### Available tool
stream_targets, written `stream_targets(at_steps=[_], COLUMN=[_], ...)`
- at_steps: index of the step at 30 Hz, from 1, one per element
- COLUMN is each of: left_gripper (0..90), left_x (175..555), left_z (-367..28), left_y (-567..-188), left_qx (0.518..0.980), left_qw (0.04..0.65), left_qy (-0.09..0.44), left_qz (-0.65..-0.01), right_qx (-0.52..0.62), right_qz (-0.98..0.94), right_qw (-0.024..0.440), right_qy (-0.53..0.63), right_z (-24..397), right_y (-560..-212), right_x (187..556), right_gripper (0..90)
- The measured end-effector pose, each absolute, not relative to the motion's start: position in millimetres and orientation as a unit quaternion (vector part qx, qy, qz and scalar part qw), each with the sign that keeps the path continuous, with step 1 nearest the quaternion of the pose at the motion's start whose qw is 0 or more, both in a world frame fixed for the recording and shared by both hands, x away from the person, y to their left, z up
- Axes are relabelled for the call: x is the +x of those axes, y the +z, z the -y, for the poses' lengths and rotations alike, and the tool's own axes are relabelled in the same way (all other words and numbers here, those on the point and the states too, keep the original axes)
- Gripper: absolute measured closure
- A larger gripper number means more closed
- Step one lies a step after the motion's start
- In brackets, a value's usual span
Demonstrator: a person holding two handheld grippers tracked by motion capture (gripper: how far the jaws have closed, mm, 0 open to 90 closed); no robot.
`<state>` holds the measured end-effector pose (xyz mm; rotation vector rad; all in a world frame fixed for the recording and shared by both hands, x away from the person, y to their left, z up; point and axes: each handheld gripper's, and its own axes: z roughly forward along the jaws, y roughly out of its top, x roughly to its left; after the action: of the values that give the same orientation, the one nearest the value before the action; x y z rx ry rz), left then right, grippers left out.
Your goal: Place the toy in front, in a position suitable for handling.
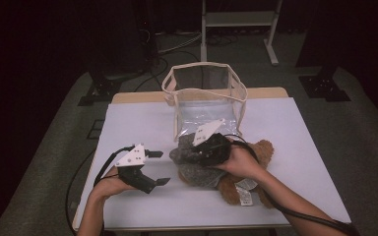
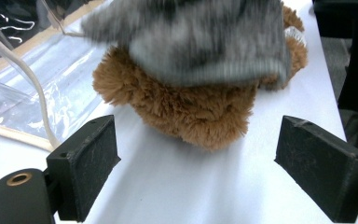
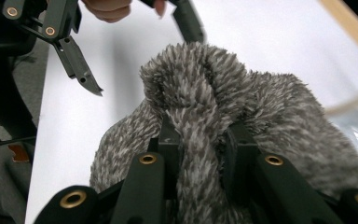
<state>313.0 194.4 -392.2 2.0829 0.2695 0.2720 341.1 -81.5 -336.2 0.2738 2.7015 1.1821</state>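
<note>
A brown teddy bear (image 1: pixel 230 189) lies on the white table (image 1: pixel 138 123), right of centre. A grey fuzzy garment (image 1: pixel 197 172) covers its upper part. My right gripper (image 1: pixel 189 155) comes in from the right and is shut on a bunched fold of that grey fabric (image 3: pixel 242 93); its jaws (image 3: pixel 200 140) pinch the pile tightly. My left gripper (image 1: pixel 163 167) hovers just left of the bear, open and holding nothing. In the left gripper view the wide-set jaws (image 2: pixel 196 172) frame the bear's brown plush (image 2: pixel 191 107) under the grey garment (image 2: pixel 200 42), without touching it.
A clear plastic bag with beige trim (image 1: pixel 206 91) stands open behind the bear, near the table's far edge; its wall (image 2: pixel 37 74) lies close to my left jaw. White tags (image 1: pixel 246 189) hang from the bear. A metal frame stands on the floor beyond.
</note>
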Motion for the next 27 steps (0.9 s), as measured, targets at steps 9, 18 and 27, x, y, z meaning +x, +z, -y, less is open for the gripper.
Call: stream_targets(at_steps=[9, 18, 27], left_gripper=[10.4, 10.4, 10.5], left_x=[314.7, 313.7, 314.3], left_z=[-187.9, -183.0, -171.5], left_y=[-395.1, -395.1, -395.0], left_qx=[0.865, 0.867, 0.864], left_qw=[0.478, 0.475, 0.481], left_qy=[0.107, 0.105, 0.106], left_qz=[-0.109, -0.103, -0.101], right_qx=[0.172, 0.195, 0.186], right_qz=[-0.901, -0.897, -0.898], right_qw=[0.096, 0.089, 0.056], right_qy=[0.388, 0.386, 0.394], right_z=[146.8, 154.9, 151.7], right_y=[-333.2, -337.3, -350.6], right_x=[353.3, 368.8, 349.0], right_gripper=[72.0, 72.0, 72.2])
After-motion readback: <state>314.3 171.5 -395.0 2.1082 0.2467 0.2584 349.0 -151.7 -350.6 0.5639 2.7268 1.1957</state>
